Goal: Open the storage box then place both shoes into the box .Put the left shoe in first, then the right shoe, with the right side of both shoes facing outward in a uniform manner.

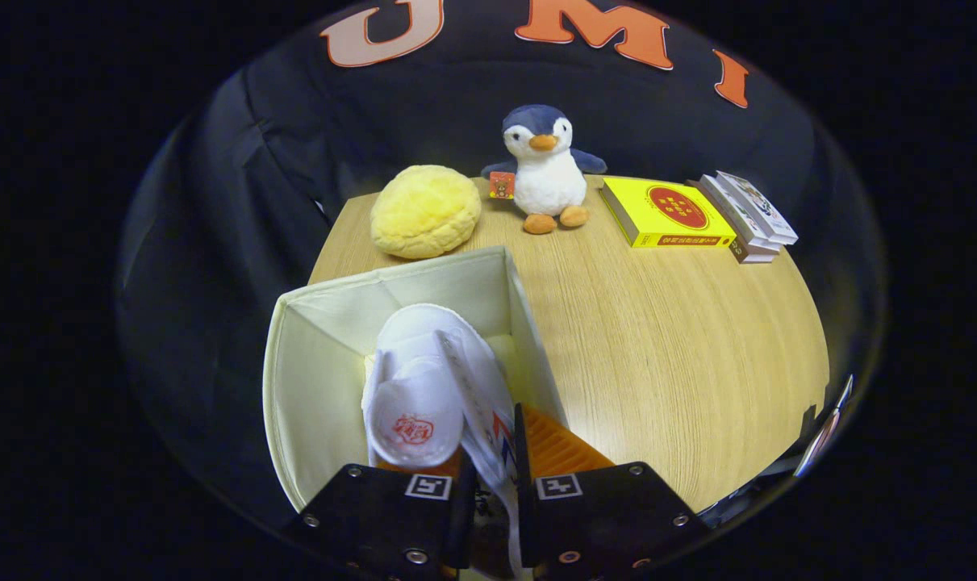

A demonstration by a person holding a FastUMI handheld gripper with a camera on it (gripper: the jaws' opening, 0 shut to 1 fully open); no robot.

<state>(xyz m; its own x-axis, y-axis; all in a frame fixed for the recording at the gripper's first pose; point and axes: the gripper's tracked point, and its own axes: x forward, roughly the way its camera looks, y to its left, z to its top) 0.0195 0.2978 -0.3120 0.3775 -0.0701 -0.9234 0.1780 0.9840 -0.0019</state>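
Tongs: the tongs (494, 476) hang over the open storage box (311, 355), the two fingers drawn close with only a narrow gap, both pressing on the side wall of a white shoe (432, 379).
Shoe: white, with a red mark on its tongue; it runs forward from between the fingers, toe pointing away, hanging inside the mouth of the box.
Storage box: cream fabric, open at the top, standing on the near left part of the bench (665, 339).
Beyond the box: a yellow round cushion (425, 211), a plush penguin (543, 171), a yellow book (665, 214) and stacked white books (750, 216) along the far edge.
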